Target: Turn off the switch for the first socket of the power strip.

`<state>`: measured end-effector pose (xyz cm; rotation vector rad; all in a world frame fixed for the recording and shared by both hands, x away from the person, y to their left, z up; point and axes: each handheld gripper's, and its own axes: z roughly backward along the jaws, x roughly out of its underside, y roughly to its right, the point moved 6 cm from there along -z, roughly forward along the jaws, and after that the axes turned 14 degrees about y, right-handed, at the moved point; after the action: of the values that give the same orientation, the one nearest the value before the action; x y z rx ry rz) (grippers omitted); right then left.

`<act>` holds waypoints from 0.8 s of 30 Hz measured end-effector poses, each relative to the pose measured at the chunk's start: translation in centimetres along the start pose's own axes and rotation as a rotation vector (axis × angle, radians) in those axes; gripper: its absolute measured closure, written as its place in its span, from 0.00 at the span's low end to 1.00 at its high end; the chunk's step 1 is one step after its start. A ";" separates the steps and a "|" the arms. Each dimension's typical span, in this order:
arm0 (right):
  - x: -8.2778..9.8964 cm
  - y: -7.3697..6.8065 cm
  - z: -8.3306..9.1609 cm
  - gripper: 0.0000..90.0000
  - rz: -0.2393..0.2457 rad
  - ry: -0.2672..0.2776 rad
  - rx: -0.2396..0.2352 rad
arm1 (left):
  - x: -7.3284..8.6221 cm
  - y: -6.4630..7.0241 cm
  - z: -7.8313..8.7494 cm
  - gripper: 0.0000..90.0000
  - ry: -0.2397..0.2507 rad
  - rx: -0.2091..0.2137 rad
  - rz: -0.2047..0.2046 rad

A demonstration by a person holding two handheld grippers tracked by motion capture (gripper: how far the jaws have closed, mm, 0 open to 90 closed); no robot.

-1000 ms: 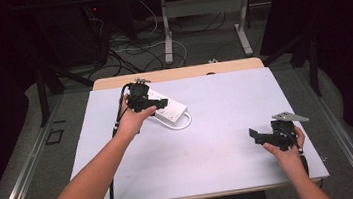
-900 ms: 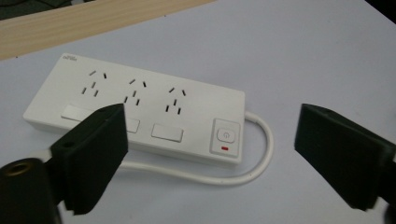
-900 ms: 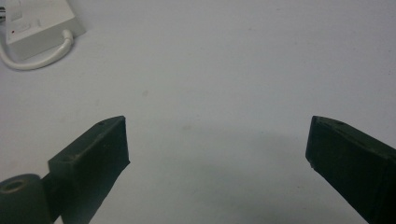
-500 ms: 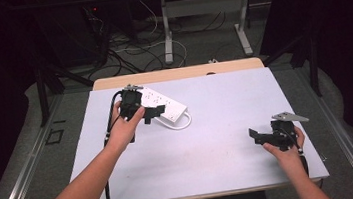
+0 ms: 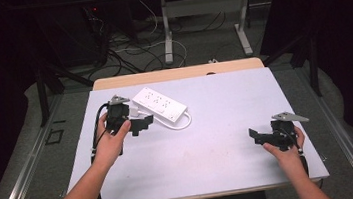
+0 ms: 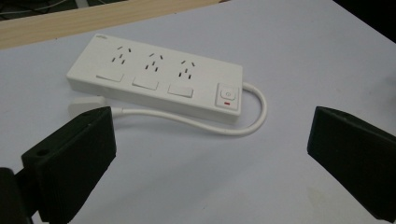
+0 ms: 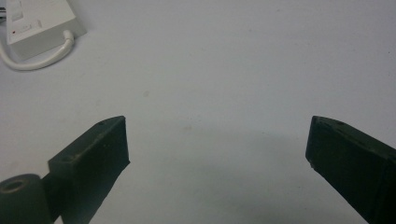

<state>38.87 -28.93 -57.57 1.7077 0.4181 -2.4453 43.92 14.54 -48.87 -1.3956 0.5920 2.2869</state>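
Note:
A white power strip (image 5: 160,103) with three sockets and a switch lies flat at the table's far left, its short cord (image 5: 181,125) looped beside it. My left gripper (image 5: 141,125) hovers just left of the strip, pointing at it. In the left gripper view the strip (image 6: 154,77), its cord (image 6: 254,119) and plug (image 6: 84,105) lie ahead of the left gripper (image 6: 212,126). Its jaws have just been opening and stand wide with nothing between them. My right gripper (image 5: 256,135) rests at the near right, and in its own view the right gripper (image 7: 217,135) is open over bare tabletop.
The pale tabletop (image 5: 217,125) has a wooden strip (image 5: 176,73) along its far edge. Beyond it are floor cables (image 5: 138,48) and the legs of another table (image 5: 166,30). In the right gripper view the power strip's end (image 7: 37,18) sits at the top left.
My left hand has drawn back leftward and toward me, off the power strip, and its jaws stand wider. The strip stays on the table. The right hand has not moved.

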 end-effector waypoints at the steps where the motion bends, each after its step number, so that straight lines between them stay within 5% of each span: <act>1: 0.0 0.0 0.0 0.06 0.000 0.001 0.001 | 0.3 -0.2 0.3 0.01 0.000 -0.003 0.004; 24: 0.0 -0.1 0.0 0.06 -0.003 -0.001 0.005 | 6.5 -5.3 3.7 0.02 0.057 -0.132 0.148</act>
<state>38.83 -28.89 -57.53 1.7089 0.4156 -2.4511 41.29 21.66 -54.00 -1.5292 0.5890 2.4486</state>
